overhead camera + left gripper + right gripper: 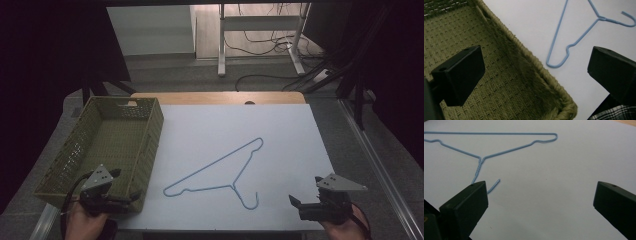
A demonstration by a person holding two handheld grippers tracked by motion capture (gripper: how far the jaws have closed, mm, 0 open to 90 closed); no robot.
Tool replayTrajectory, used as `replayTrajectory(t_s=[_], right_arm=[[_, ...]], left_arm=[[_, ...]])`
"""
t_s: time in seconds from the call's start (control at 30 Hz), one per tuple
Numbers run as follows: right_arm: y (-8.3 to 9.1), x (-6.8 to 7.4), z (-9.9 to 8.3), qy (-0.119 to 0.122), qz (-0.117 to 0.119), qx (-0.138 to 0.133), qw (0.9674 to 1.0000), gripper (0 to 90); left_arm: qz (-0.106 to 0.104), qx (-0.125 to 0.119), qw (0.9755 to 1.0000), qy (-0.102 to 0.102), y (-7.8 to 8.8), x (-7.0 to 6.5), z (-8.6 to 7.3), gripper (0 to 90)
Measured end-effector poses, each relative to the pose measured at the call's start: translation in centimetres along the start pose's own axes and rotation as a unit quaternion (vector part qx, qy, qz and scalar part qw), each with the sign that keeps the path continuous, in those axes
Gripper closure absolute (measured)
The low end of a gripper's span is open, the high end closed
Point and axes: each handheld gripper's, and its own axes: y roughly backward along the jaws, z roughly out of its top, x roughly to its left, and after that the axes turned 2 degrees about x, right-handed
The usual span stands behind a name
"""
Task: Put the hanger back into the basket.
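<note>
While the blue wire hanger [220, 172] lies flat on the white sheet [280, 130], near the middle and toward the front edge, nothing holds it. Its hook curls toward the person's side; the long straight bar runs diagonally up to the far right. Nothing else sits on the sheet around it.

Right gripper [306, 196]: jaws spread wide, empty, hovering low over the sheet's front right corner, just beside the hook end. In the right gripper view the hook tip [495, 185] sits close to the near jaw, partly hidden behind it.

Left gripper [126, 185]: jaws also spread, empty, poised over the front corner of the green woven basket [67, 160], one jaw above the basket floor, the other out over the sheet.

Risks, as judged: thin wire lying flush on a smooth surface gives the jaws little to bite. A closing pinch may skate the hanger sideways or pass over it. Gripping the hook alone would likely let the wide frame swing and tilt. If it is bound for the basket, the long bar may catch on the rim [534, 60].

Surroundings: basket stands at the sheet's left edge, appears empty. Wooden table edge [220, 97] beyond. Floor behind carries a desk frame [260, 37] and loose cables [280, 47], well apart from the work.
</note>
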Motion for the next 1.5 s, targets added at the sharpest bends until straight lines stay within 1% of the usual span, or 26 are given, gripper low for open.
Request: replayTrajectory(t_s=[0.07, 0.13, 0.17, 0.33, 0.47, 0.57, 0.63, 0.67, 0.8, 0.87, 0.93, 0.97, 1.03, 1.13, 1.27, 1.33, 1.47, 1.5], right_arm=[[-0.1, 0.0, 0.0, 0.002, 0.001, 0.002, 1.0, 0.0], [-0.2, 0.1, 0.0, 0.003, 0.0, 0.005, 1.0, 0.0], [-0.2, 0.1, 0.1, 0.003, -0.001, 0.006, 1.0, 0.0], [-0.2, 0.0, 0.1, 0.001, -0.001, 0.006, 1.0, 0.0], [-0.3, 0.0, 0.1, 0.002, 0.0, 0.006, 1.0, 0.0], [-0.3, 0.0, 0.1, 0.003, 0.0, 0.006, 1.0, 0.0], [-0.3, 0.0, 0.1, 0.002, 0.0, 0.007, 1.0, 0.0], [-0.3, 0.0, 0.1, 0.002, 0.001, 0.008, 1.0, 0.0], [-0.3, 0.0, 0.1, 0.002, 0.0, 0.009, 1.0, 0.0], [-0.3, 0.1, 0.1, 0.002, -0.002, 0.008, 1.0, 0.0], [-0.3, 0.1, 0.1, 0.003, -0.002, 0.008, 1.0, 0.0], [-0.3, 0.1, 0.2, 0.003, -0.002, 0.008, 1.0, 0.0], [-0.2, 0.1, 0.2, 0.005, -0.002, 0.007, 1.0, 0.0], [-0.2, 0.2, 0.3, 0.008, -0.002, 0.008, 0.9999, 0.0], [-0.3, 0.3, 0.3, 0.013, 0.0, 0.005, 0.9999, 0.0], [-0.4, 0.3, 0.3, 0.013, 0.001, 0.006, 0.9999, 0.0], [-0.5, 0.4, 0.3, 0.012, 0.005, 0.008, 0.9999, 0.0], [-0.5, 0.4, 0.3, 0.012, 0.006, 0.009, 0.9999, 0.0]], left_arm=[[-0.003, -0.001, 1.0, -0.001, 0.0, 0.0, 0.0, 1.5], [-0.007, 0.003, 1.0, -0.001, -0.1, 0.0, 0.0, 1.4], [-0.005, 0.004, 1.0, -0.001, -0.1, 0.0, 0.0, 1.4], [-0.006, 0.002, 1.0, 0.001, 0.0, 0.0, 0.0, 1.1], [-0.003, -0.003, 1.0, -0.004, 0.2, -0.1, 0.1, 1.1], [-0.009, -0.008, 0.9999, -0.008, 0.3, -0.2, 0.2, 1.1], [-0.02, -0.009, 0.9997, -0.01, 0.3, -0.3, 0.4, 1.4], [-0.024, -0.008, 0.9996, -0.015, 0.4, -0.6, 0.6, 1.4], [-0.023, -0.006, 0.9992, -0.033, 0.6, -1.5, 1.5, 1.3], [-0.031, -0.008, 0.9989, -0.033, 0.7, -1.7, 2.0, 1.3], [-0.033, -0.012, 0.9985, -0.043, 0.8, -1.8, 2.4, 1.5], [-0.035, -0.01, 0.9984, -0.042, 0.7, -1.8, 2.5, 1.6], [-0.039, -0.011, 0.9984, -0.041, 0.6, -1.8, 2.8, 1.6], [-0.05, -0.007, 0.9982, -0.032, 0.2, -1.9, 3.3, 1.7], [-0.053, 0.002, 0.9978, -0.041, -0.5, -2.3, 4.3, 1.2], [-0.062, 0.007, 0.9972, -0.042, -1.0, -2.6, 4.8, 1.1], [-0.071, 0.022, 0.9958, -0.054, -2.3, -3.3, 6.0, 0.4], [-0.076, 0.026, 0.9952, -0.057, -2.6, -3.4, 6.3, 0.4]])
